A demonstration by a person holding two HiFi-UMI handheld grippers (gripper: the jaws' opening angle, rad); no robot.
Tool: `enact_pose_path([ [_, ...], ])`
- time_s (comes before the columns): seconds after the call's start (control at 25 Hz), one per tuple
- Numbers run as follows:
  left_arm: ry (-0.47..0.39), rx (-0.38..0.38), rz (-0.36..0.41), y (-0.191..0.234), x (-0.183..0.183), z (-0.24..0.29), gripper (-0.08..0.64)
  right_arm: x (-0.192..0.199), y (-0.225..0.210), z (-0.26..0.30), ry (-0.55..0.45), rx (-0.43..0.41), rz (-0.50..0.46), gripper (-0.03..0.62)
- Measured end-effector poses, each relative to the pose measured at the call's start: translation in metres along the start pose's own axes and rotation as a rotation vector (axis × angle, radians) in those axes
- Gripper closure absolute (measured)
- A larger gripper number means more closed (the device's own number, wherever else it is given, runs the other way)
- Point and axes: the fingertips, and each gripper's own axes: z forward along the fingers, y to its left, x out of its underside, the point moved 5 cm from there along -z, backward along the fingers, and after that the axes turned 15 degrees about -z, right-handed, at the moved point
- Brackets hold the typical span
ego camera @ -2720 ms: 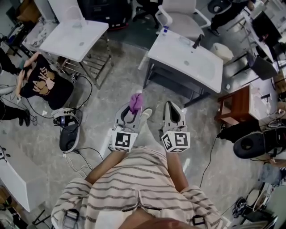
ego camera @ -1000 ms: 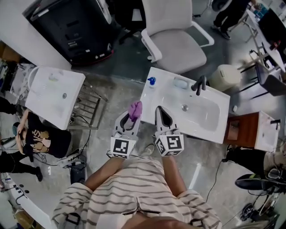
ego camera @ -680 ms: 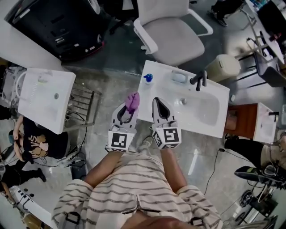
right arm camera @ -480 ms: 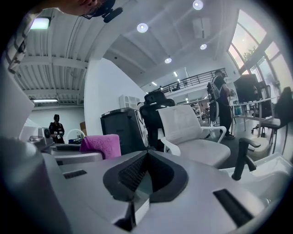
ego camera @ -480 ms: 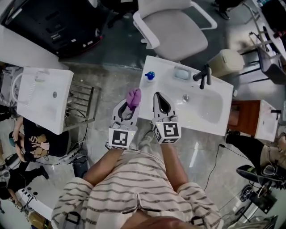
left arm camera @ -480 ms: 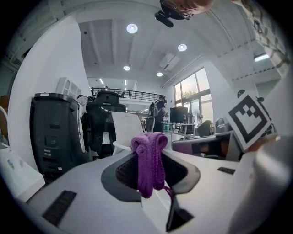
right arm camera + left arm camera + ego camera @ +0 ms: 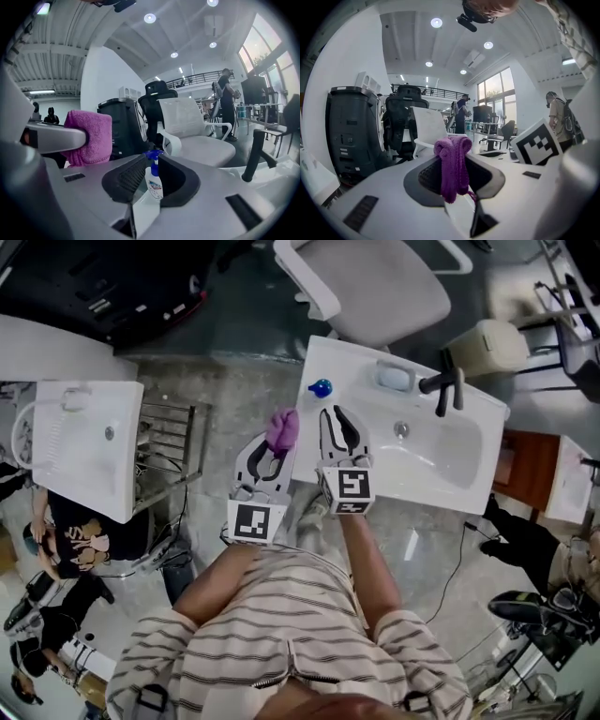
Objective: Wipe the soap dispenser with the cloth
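Grey concrete floor [image 7: 239,404], white office chair [image 7: 375,287], round ceiling lights [image 7: 436,22]

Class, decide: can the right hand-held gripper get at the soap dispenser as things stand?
Probably yes. The right hand-held gripper, its jaws just opened wider and empty, points at the soap dispenser, which stands just ahead on the sink rim with nothing between.

An open lab floor inside an office building: two white washbasins [image 7: 375,460] [image 7: 89,446] stand on bare metal frames [image 7: 173,442] on a grey concrete floor [image 7: 234,399], among swivel office chairs [image 7: 384,292]. Further off there are desks with screens [image 7: 480,112] by tall windows [image 7: 494,89], a railed mezzanine [image 7: 436,93] and recessed ceiling lights [image 7: 436,22]
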Motion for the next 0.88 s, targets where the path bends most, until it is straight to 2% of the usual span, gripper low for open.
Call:
enact_pose_path([
  [0.16,0.008,0.003,-0.007,0.007,0.004,0.006,0.445,0.015,-0.001,0.019,0.042,0.021,-0.021,0.478],
  [0.56,0.034,0.003,-0.023,0.027,0.010,0.010,0.444,0.030,0.005,0.055,0.089,0.073,-0.044,0.437],
  [0.72,0.026,-0.001,-0.028,0.033,0.006,0.011,0.445,0.029,0.003,0.063,0.092,0.072,-0.038,0.435],
  [0.88,0.041,0.007,-0.033,0.038,0.011,0.010,0.443,0.035,0.003,0.066,0.105,0.073,-0.056,0.469],
])
